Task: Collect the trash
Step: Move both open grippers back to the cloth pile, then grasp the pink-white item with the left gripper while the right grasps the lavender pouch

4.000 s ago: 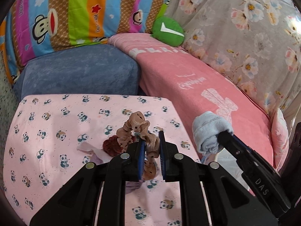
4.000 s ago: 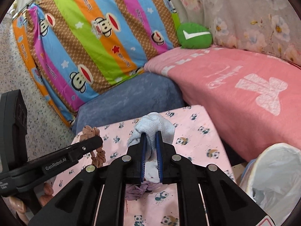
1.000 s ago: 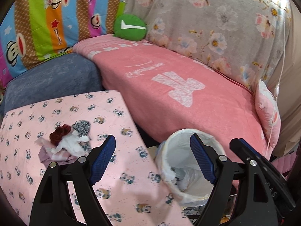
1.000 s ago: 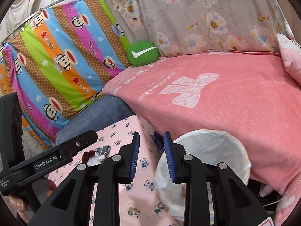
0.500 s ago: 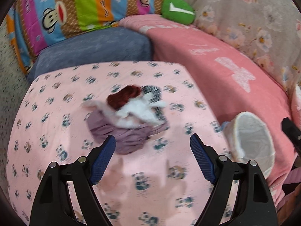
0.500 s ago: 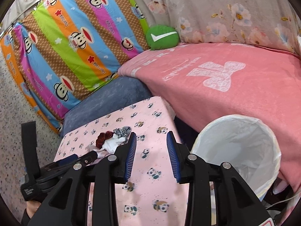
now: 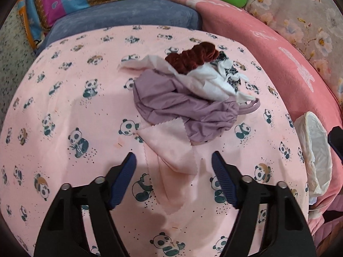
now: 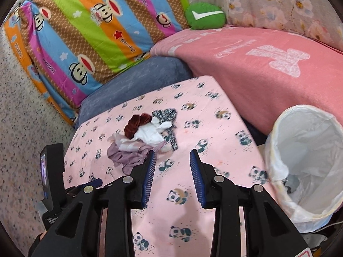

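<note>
The left gripper [image 7: 173, 162] is hovering with its jaws spread wide just in front of the pile of rags [image 7: 188, 90] on the desk [image 7: 64, 98]. It is best going down over the pink cloth [image 7: 171, 147] at the pile's near edge. The right gripper [image 8: 172, 167], jaws also spread and empty, is waiting between the pile and the trash bin [image 8: 306, 162].

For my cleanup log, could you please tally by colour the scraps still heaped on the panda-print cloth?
Dark red scrunchie: 1
White cloth: 1
Black-and-white patterned scrap: 1
Purple fabric: 1
Pale pink swatch: 1
Total: 5
</note>
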`<state>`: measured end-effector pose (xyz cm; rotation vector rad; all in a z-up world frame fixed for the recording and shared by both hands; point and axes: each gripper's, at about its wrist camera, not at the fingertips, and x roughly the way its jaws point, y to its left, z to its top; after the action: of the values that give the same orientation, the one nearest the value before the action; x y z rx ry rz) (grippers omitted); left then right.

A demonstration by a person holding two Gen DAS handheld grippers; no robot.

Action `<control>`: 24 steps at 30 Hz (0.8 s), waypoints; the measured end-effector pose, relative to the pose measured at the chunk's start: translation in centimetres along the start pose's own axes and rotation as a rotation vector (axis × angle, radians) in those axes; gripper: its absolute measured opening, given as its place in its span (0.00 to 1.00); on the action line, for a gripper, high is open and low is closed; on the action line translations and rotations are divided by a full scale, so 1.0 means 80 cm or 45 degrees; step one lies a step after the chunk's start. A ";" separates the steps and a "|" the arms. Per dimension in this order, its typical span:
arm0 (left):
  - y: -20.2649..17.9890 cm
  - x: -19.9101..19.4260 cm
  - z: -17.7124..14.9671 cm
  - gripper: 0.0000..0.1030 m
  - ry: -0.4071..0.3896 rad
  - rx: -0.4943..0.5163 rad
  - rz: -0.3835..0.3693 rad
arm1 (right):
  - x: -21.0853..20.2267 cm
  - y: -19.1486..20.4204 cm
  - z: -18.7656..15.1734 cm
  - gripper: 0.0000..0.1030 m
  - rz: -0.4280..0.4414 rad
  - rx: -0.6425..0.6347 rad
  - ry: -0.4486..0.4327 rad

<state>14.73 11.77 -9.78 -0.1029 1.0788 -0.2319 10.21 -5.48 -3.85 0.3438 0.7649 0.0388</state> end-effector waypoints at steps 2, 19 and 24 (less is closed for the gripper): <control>0.003 0.005 -0.002 0.50 0.020 -0.006 -0.030 | 0.010 0.008 -0.003 0.34 -0.001 -0.014 0.020; 0.049 -0.036 0.020 0.05 -0.057 -0.045 -0.120 | 0.101 0.062 -0.014 0.34 0.058 -0.065 0.173; 0.059 -0.053 0.040 0.05 -0.118 -0.047 -0.088 | 0.133 0.072 -0.013 0.34 0.062 -0.049 0.212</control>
<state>16.31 17.24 -5.58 -0.1826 0.9883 -0.2674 17.70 1.96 -9.89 0.3252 0.9190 0.1292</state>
